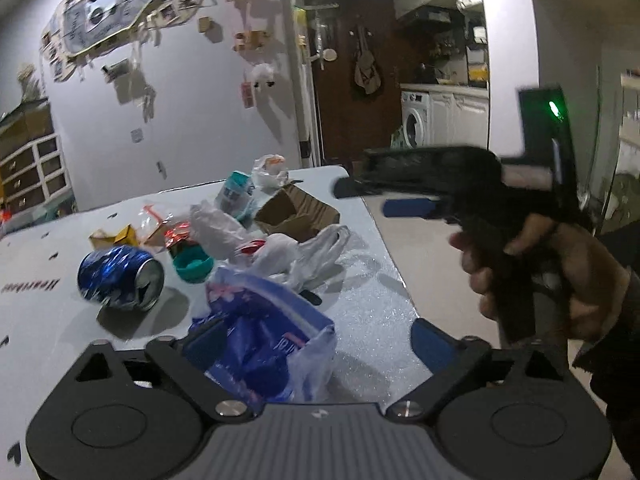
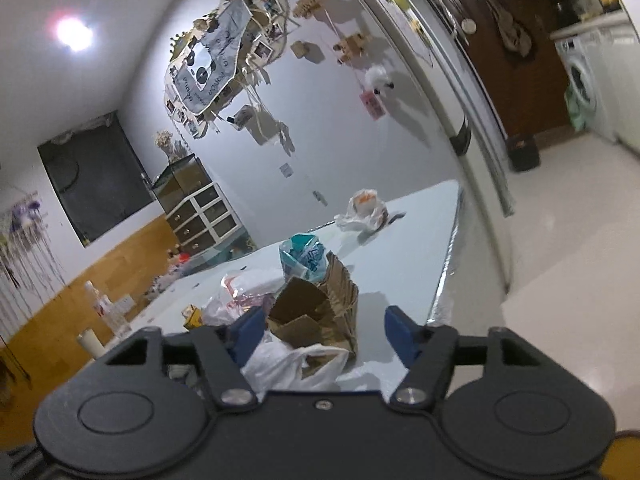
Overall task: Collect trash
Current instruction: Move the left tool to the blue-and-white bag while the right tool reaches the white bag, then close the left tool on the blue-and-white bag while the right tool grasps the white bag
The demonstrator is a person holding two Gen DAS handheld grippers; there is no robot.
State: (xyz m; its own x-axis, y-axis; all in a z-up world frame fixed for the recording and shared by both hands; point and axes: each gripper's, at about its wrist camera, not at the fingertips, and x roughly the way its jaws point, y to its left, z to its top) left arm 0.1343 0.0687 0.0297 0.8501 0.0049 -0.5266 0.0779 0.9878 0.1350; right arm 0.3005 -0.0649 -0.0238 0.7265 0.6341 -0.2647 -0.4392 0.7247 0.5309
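Trash lies on a pale table (image 1: 376,320). My left gripper (image 1: 316,340) is open over a blue and clear plastic bag (image 1: 264,336). A crushed blue can (image 1: 120,278), a teal cap (image 1: 192,266), white plastic bags (image 1: 296,254), a torn cardboard box (image 1: 296,214) and a teal carton (image 1: 236,192) lie beyond. My right gripper (image 2: 324,334) is open, its fingers either side of the cardboard box (image 2: 316,312) and a white bag (image 2: 288,364). It also shows in the left wrist view (image 1: 404,196), held above the table's right edge.
A far white bag (image 2: 364,210) sits near the table's far edge. A yellow box (image 1: 120,236) and a red wrapper (image 1: 176,228) lie by the can. The table's right edge drops to a tiled floor (image 2: 560,260). A decorated wall stands behind.
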